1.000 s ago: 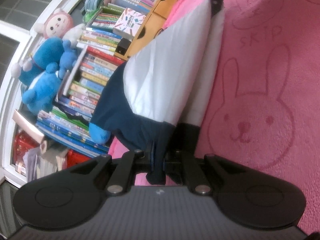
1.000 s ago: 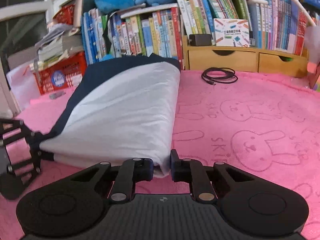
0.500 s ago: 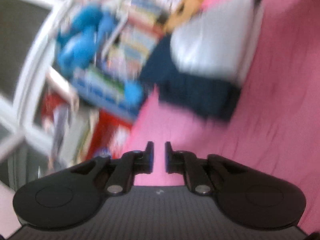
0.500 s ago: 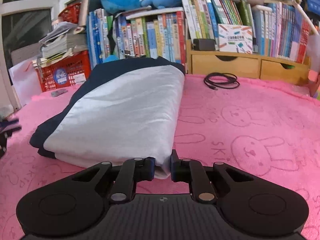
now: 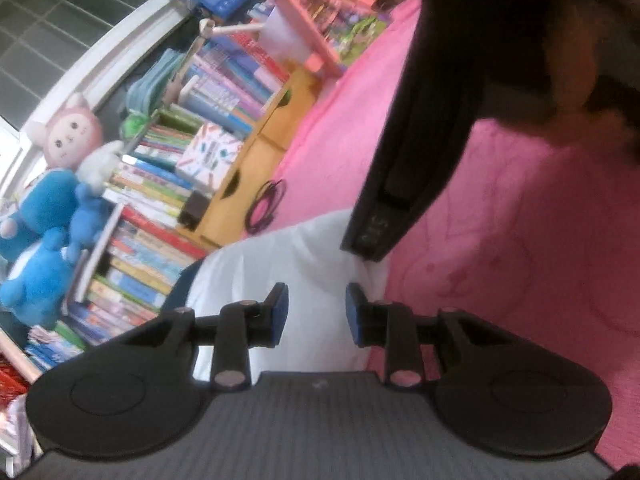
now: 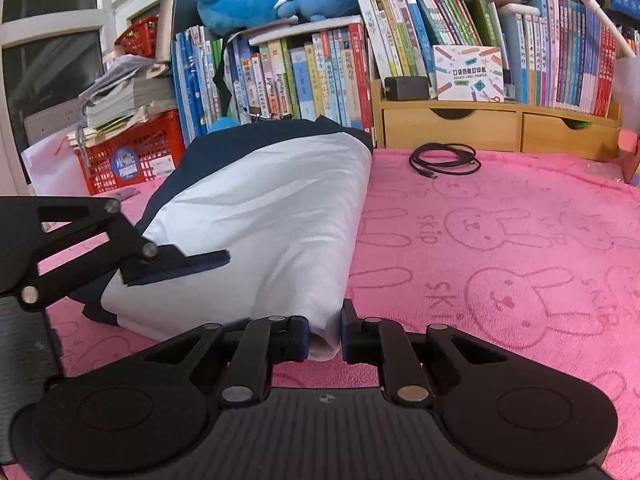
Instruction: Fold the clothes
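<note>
The left gripper (image 5: 313, 312) has let go of the dark navy corner it held a second ago and swung over the folded white-and-navy cotton garment (image 6: 264, 216); its jaws are opening, empty, above the white panel. The garment lies on the pink bunny-print towel (image 6: 500, 248). To the right, the right gripper (image 6: 325, 330) stays clamped on the garment's near white corner. That fold looks finished; a regrasp likely follows.

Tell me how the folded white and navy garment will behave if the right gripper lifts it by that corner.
The folded white and navy garment looks soft and creased, so it would probably sag and unfold rather than rise flat. Only one white corner sits between the right gripper fingers, so layers may slip apart. The fuzzy pink rabbit-print cloth beneath would likely drag on it.
</note>
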Available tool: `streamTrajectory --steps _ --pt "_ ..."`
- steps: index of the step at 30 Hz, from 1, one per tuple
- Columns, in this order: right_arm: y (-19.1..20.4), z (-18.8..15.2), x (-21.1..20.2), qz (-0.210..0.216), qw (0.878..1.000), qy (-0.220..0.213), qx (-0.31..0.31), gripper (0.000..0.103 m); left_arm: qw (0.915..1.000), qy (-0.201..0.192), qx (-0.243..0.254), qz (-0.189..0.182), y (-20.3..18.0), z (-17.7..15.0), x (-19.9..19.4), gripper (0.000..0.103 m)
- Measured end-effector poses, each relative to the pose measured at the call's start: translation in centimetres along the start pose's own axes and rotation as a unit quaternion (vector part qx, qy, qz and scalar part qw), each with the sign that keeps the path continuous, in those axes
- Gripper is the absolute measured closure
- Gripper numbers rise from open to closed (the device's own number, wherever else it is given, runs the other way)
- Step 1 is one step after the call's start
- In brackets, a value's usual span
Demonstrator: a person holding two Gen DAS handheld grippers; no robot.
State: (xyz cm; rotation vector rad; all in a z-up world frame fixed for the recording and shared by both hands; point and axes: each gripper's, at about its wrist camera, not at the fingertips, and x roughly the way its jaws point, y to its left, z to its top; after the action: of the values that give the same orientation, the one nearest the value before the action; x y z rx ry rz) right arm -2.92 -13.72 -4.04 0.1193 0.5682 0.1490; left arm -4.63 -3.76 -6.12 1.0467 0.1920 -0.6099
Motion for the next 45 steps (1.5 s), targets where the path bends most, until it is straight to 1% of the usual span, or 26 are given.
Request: streamTrajectory --steps 1,2,4,6,7,8,9,10,14,17,23,24,26,28,31,32,33,34,35,36,37,38,41,42,43,45 --pt "0.0 0.0 0.0 0.001 1.000 0.000 0.000 0.087 0.9999 -0.004 -0.010 -0.013 0.3 0.0 -0.4 0.055" --pt "0.0 0.0 0.0 0.001 1.000 0.000 0.001 0.087 0.9999 -0.004 -0.007 -0.014 0.3 -0.1 -0.4 0.053" --pt "0.0 0.0 0.0 0.000 1.000 -0.001 0.000 0.087 0.9998 0.002 0.017 0.005 -0.1 -0.2 0.4 0.053" --pt "0.1 -0.1 0.0 -0.002 1.000 -0.002 -0.001 0.087 0.9994 0.010 0.024 0.022 -0.2 -0.3 1.3 0.055" --pt "0.1 -0.1 0.0 -0.002 1.000 -0.002 -0.001 0.087 0.9991 0.014 0.025 0.030 -0.2 -0.3 1.8 0.061" --pt "0.1 -0.1 -0.1 -0.003 1.000 -0.003 0.000 0.087 0.9990 0.018 0.021 0.034 -0.1 -0.3 2.0 0.074" --pt "0.1 -0.1 -0.1 -0.003 1.000 -0.004 0.001 0.087 0.9989 0.023 0.013 0.038 0.0 -0.4 2.0 0.081" --pt "0.0 -0.1 -0.2 -0.003 1.000 -0.005 0.002 0.087 0.9986 0.028 0.009 0.043 0.1 -0.5 2.0 0.084" --pt "-0.1 0.0 -0.5 0.002 1.000 -0.010 0.008 0.087 0.9968 0.055 -0.001 0.058 0.8 -2.0 1.3 0.091" --pt "-0.1 -0.1 -0.5 0.001 1.000 -0.007 0.004 0.087 0.9933 0.094 -0.013 0.065 1.4 -4.1 0.4 0.093" --pt "0.0 -0.3 -0.4 -0.003 1.000 0.000 -0.001 0.087 0.9813 0.169 -0.043 0.081 2.1 -8.3 -2.2 0.093" --pt "0.0 -0.3 -0.4 -0.003 1.000 0.001 -0.003 0.087 0.9796 0.175 -0.050 0.085 2.2 -8.8 -2.9 0.093" --pt "0.2 -0.3 -0.3 -0.001 1.000 0.007 -0.014 0.087 0.9759 0.184 -0.069 0.095 2.9 -9.3 -4.0 0.089" --pt "0.4 -0.2 -0.5 0.019 0.998 0.030 -0.057 0.084 0.9672 0.199 -0.099 0.123 4.5 -10.1 -5.0 0.088" --pt "-0.7 0.8 -2.0 0.068 0.991 0.045 -0.102 0.071 0.9497 0.220 -0.151 0.165 7.7 -11.9 -6.4 0.086" --pt "-1.2 1.2 -2.6 0.085 0.989 0.048 -0.114 0.062 0.9438 0.220 -0.175 0.174 9.0 -12.5 -6.7 0.084" --pt "-1.7 1.6 -3.2 0.103 0.985 0.051 -0.126 0.055 0.9387 0.212 -0.206 0.177 10.3 -12.9 -7.0 0.084" --pt "-2.2 2.3 -3.8 0.115 0.983 0.047 -0.132 0.052 0.9334 0.197 -0.243 0.176 11.6 -13.0 -7.2 0.083" --pt "-2.7 3.3 -4.2 0.120 0.984 0.031 -0.127 0.049 0.9279 0.177 -0.277 0.175 12.8 -12.7 -7.0 0.081" --pt "-3.0 4.3 -4.5 0.120 0.985 0.013 -0.123 0.043 0.9240 0.157 -0.301 0.176 13.7 -12.0 -6.4 0.079" --pt "-2.7 5.2 -4.2 0.109 0.986 -0.010 -0.125 0.040 0.9209 0.137 -0.319 0.178 14.5 -11.1 -5.8 0.077" --pt "-1.6 5.8 -3.1 0.093 0.985 -0.024 -0.140 0.038 0.9188 0.118 -0.332 0.178 15.2 -10.2 -4.8 0.074" --pt "4.0 7.0 2.3 0.054 0.972 -0.033 -0.225 0.039 0.9158 0.077 -0.356 0.169 16.8 -7.3 -1.1 0.072" --pt "5.8 7.3 4.2 0.041 0.966 -0.036 -0.253 0.039 0.9164 0.066 -0.360 0.162 17.3 -6.5 0.3 0.072" --pt "7.9 7.4 5.8 0.038 0.957 -0.030 -0.284 0.039 0.9177 0.059 -0.363 0.150 17.8 -6.0 1.6 0.072" --pt "12.5 6.4 8.3 0.074 0.935 0.010 -0.346 0.050 0.9200 0.060 -0.369 0.118 18.3 -5.6 4.0 0.072"
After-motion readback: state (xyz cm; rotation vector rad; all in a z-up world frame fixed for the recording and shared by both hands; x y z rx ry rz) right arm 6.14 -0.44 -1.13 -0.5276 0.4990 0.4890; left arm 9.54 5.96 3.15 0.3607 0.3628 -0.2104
